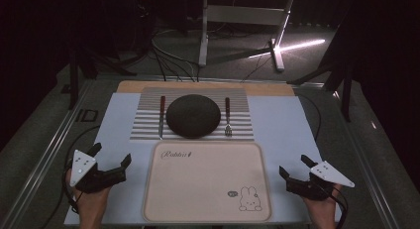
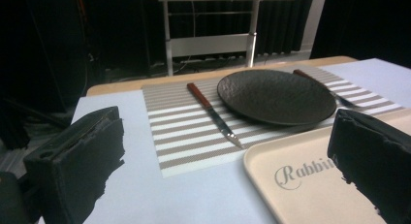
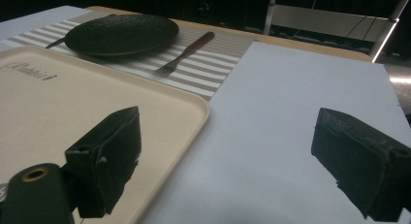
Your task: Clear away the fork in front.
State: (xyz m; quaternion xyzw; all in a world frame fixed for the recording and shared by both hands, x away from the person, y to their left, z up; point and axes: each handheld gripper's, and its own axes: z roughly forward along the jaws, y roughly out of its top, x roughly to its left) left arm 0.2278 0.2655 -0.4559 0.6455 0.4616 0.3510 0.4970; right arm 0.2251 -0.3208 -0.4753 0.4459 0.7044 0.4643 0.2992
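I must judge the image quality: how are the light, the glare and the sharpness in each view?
High view: dim, dark surroundings, a bright streak of glare on the floor behind the table; the plate reads nearly black. Left gripper view: the knife is sharp, the near jaws soft-edged. Right gripper view: even light on the tray, glare at the right edge.

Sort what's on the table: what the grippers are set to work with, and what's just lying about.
Likely in play:
tray
plate
knife
fork
left gripper, open
right gripper, open

Just there:
striped placemat
white sheet
metal stand
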